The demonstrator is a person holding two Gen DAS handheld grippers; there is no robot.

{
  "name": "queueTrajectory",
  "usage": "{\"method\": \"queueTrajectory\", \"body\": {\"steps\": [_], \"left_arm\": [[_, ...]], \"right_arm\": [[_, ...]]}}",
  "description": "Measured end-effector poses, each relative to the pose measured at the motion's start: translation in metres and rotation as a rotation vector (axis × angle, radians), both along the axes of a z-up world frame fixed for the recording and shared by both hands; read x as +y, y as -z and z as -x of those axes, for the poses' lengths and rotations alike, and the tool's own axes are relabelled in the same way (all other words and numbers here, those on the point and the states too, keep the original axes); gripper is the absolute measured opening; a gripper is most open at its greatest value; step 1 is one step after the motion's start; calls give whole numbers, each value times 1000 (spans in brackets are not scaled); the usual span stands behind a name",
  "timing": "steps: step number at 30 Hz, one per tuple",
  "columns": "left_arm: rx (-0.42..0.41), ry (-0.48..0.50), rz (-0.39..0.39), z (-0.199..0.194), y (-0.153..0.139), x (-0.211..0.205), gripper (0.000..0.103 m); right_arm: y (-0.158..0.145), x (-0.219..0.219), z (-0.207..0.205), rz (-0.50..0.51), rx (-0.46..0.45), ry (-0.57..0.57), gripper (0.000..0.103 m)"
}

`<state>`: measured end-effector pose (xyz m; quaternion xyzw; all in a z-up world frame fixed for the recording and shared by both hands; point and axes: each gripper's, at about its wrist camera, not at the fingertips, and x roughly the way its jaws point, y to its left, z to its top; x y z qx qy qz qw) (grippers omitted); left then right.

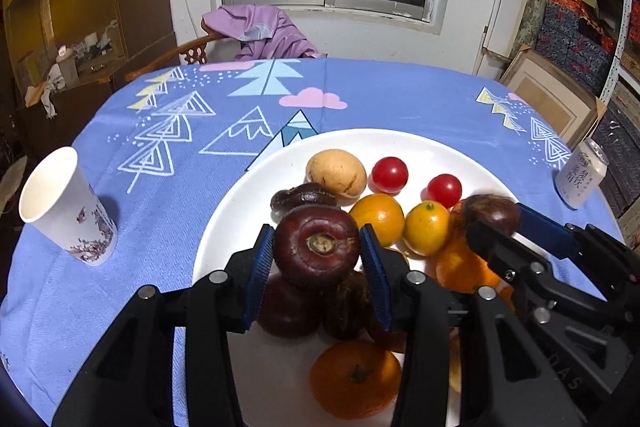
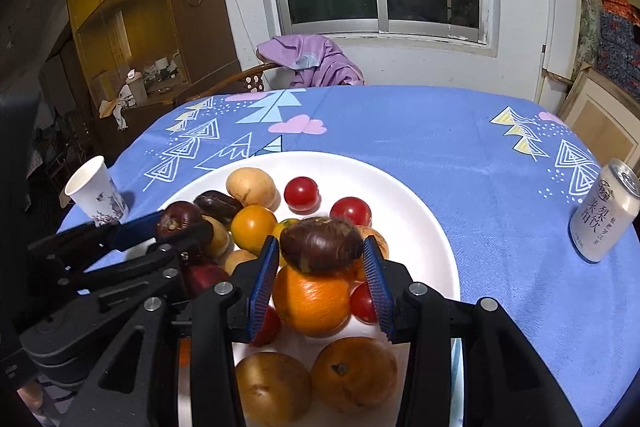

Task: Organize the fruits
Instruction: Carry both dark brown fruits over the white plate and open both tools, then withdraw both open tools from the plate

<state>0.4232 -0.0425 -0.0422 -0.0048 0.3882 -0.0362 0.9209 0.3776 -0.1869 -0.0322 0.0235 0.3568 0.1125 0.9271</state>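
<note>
Two grippers over round white plate [image 1: 224, 227] | left gripper [image 1: 318, 247] clamped on dark red round fruit [image 1: 316, 245] | right gripper [image 2: 322, 255] clamped on dark brown oval fruit [image 2: 320, 245] | both above near fruit pile, likely for sorting by kind

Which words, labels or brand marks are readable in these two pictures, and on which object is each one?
"梨" and "饮": large characters on the white drink can; the other large characters and the small print beside them are too blurred to read.
"DAS": faint raised letters on the black body of the right gripper.
Paper cup: floral picture only, no readable text.
</note>
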Motion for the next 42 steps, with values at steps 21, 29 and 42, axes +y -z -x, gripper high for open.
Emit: {"method": "queueTrajectory", "body": {"steps": [21, 29, 42], "left_arm": [[-123, -45, -34, 78, -65, 21, 81], [-191, -42, -19, 163, -102, 31, 90], [-136, -74, -32, 255, -52, 42, 91]], "right_arm": [[-80, -10, 77, -62, -170, 20, 61], [-123, -3, 172, -60, -293, -4, 71], [-72, -4, 259, -99, -249, 49, 76]]}}
